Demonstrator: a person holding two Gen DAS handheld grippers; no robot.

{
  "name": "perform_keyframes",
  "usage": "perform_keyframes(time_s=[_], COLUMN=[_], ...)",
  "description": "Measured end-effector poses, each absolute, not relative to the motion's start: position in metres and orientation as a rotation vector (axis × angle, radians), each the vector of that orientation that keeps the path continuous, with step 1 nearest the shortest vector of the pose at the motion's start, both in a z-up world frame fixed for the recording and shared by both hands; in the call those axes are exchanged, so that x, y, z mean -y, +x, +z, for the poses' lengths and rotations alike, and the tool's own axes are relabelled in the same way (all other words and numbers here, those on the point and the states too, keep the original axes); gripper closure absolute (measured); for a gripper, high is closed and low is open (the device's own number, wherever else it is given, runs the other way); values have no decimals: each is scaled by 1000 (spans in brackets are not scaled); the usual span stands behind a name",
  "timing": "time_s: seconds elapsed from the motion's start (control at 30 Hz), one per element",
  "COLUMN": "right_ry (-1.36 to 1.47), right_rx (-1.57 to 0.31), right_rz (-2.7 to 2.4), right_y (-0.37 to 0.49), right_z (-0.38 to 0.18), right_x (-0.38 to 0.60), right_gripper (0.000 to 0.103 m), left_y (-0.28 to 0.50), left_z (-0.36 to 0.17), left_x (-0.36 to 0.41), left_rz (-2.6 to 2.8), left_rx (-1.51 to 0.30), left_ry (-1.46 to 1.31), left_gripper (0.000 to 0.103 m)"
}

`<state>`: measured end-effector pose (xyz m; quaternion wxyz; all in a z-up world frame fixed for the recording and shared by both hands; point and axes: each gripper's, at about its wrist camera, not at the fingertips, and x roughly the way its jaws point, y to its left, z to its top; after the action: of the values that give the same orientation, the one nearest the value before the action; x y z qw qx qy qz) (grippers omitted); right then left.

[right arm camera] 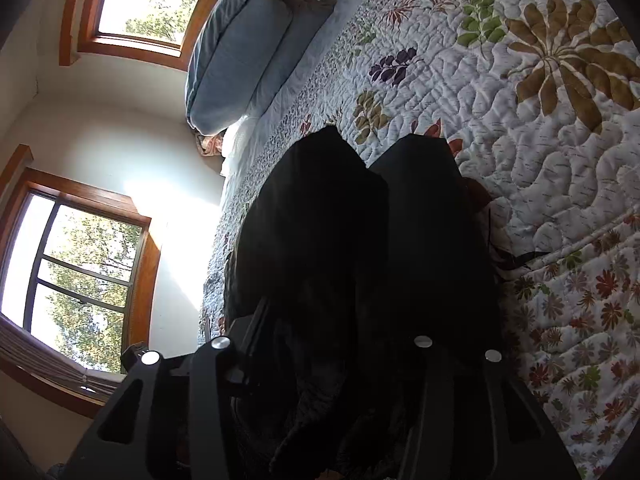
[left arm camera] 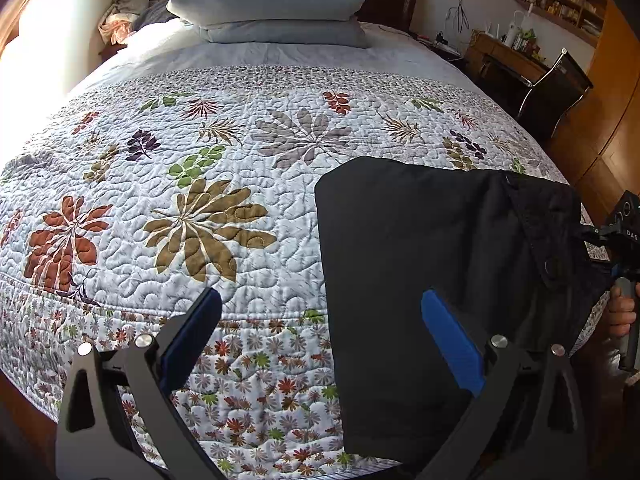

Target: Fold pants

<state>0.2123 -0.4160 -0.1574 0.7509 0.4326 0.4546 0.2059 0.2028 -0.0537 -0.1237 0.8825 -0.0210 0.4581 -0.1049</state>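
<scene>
Lying folded into a compact dark block on the quilt (left arm camera: 208, 216), the black pants (left arm camera: 420, 280) look nearly done. Left gripper (left arm camera: 328, 344) gapes empty beside them; right gripper (right arm camera: 384, 200), part-open, has fabric between its jaws.

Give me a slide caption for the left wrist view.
Open left claw hovers over the floral quilt beside folded black pants, whose far edge the right claw meets.
</scene>
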Motion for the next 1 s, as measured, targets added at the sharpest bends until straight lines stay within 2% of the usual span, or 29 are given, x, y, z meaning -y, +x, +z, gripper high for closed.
perform_keyframes(time_s=[0.07,0.3,0.33,0.37,0.43,0.57,0.77,1.0], right_ry=[927,714,676,630,569,530,507,606], right_rx=[-995,-1069,-1078,-1084,-1093,-1075,-1045,-1069], right_rz=[446,435,434,425,405,402,409,380], right_y=[206,183,180,177,175,173,162,165], right_z=[-154,-141,-140,-138,-136,-124,-105,-141], right_x=[419,406,401,397,391,386,386,395], right_gripper=[39,36,38,48,58,65,67,67], left_y=[203,204,204,204,204,202,198,198], left_z=[-125,-128,-127,-127,-124,-114,-96,-95], left_x=[54,57,58,58,60,64,69,74], left_rz=[-219,-226,-225,-225,-224,-214,-215,-228], left_rx=[-959,-973,-974,-973,-967,-944,-904,-913], left_ry=[-45,-46,-47,-49,-50,-28,-7,-5], left_gripper=[3,3,3,3,3,3,3,3])
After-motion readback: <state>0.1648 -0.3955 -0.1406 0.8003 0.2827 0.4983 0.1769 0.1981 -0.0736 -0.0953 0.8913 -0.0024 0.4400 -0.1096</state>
